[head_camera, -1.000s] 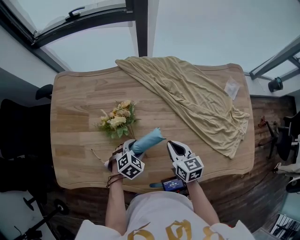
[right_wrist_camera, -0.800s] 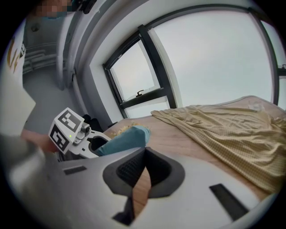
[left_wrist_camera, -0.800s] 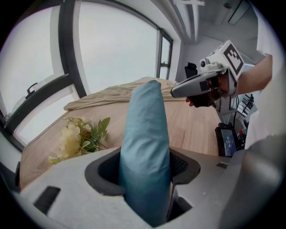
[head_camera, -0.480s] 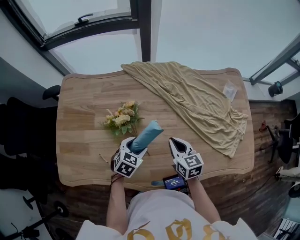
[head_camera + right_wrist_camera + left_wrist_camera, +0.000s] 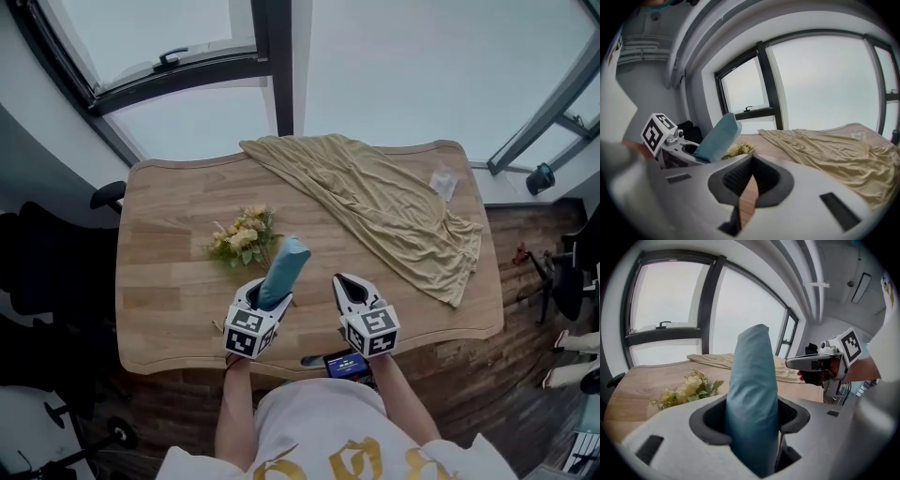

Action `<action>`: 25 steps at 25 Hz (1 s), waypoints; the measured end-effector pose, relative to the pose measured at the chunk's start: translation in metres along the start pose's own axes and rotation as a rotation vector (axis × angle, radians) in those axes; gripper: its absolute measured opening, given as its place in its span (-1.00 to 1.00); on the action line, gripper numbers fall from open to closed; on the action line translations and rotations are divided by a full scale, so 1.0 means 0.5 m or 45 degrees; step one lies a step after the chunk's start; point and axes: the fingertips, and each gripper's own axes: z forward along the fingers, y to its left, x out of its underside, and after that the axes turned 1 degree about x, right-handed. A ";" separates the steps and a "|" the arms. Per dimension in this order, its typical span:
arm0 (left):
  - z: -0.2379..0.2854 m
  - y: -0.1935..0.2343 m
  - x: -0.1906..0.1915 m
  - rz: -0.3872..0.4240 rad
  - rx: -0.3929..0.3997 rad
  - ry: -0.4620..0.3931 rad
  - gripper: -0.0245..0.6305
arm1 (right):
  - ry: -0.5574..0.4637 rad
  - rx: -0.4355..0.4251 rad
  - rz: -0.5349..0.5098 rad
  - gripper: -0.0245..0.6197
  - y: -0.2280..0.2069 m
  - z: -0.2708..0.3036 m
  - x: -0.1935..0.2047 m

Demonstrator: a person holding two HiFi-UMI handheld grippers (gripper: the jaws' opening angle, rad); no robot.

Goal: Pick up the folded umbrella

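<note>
Head view, lower centre: left gripper [image 5: 264,294] clamped the umbrella [image 5: 284,269]; right gripper [image 5: 348,292] was closed, empty. A steady, firm-gripped lift should clear the flowers [image 5: 242,236].

Lower end of umbrella [image 5: 750,371] is being hidden betw. jaws of left tool [image 5: 752,417]. Far right part of worktop [image 5: 169,281] is being covered by cloth [image 5: 375,206]. Small white item [image 5: 442,181] on cloth is being left unidentified: too small.

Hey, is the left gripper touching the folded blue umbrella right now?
Touching. The left gripper view shows the left gripper with its jaws closed on the folded umbrella, both pads pressing against its blue fabric sides.
</note>
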 end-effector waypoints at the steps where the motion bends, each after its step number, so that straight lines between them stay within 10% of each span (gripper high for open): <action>1: -0.008 -0.005 -0.003 -0.004 -0.004 -0.022 -0.09 | -0.008 0.003 -0.006 -0.89 0.005 -0.009 -0.003; 25: -0.217 -0.165 -0.062 -0.216 0.125 -0.552 -0.09 | -0.160 0.042 -0.086 -0.89 0.132 -0.209 -0.008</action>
